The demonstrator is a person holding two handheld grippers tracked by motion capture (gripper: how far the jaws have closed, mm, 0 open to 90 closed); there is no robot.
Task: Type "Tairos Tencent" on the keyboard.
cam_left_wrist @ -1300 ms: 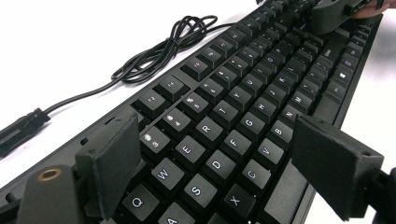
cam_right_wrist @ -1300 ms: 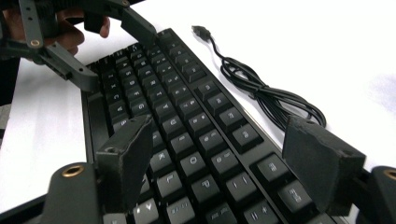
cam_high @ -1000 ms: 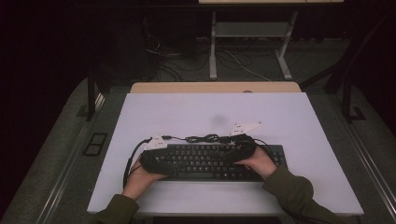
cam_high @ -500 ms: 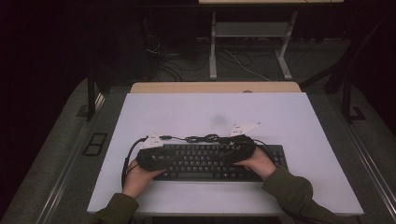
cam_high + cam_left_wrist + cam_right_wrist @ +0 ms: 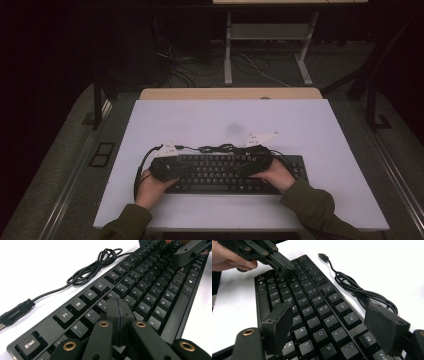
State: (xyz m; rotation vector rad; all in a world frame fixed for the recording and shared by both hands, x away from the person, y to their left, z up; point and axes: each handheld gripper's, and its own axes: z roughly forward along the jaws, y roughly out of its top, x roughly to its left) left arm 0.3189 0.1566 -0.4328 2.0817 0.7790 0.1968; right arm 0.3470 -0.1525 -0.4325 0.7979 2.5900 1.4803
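Dark floor with loose cables surrounds the white table, and a second wooden table edge touches its far side. No box or tray stands on the white surface; a black keyboard lies near the person's side, and its cable is bundled in a small coil just behind the top row of keys. The plug of the cable rests on the bare table beside the Esc corner.

Both hands hold their tools low over the keys. The left gripper has its 2 jaws pressed together with nothing between them, and their tips stand over the number and letter rows at the left part of the keyboard; I cannot say for sure if they touch a key. The right gripper is wide open and empty, its 2 pads spread over the right part of the keys, with the O, P and 9 keys visible between them. From the right gripper view the left hand is seen at the far end of the keyboard.
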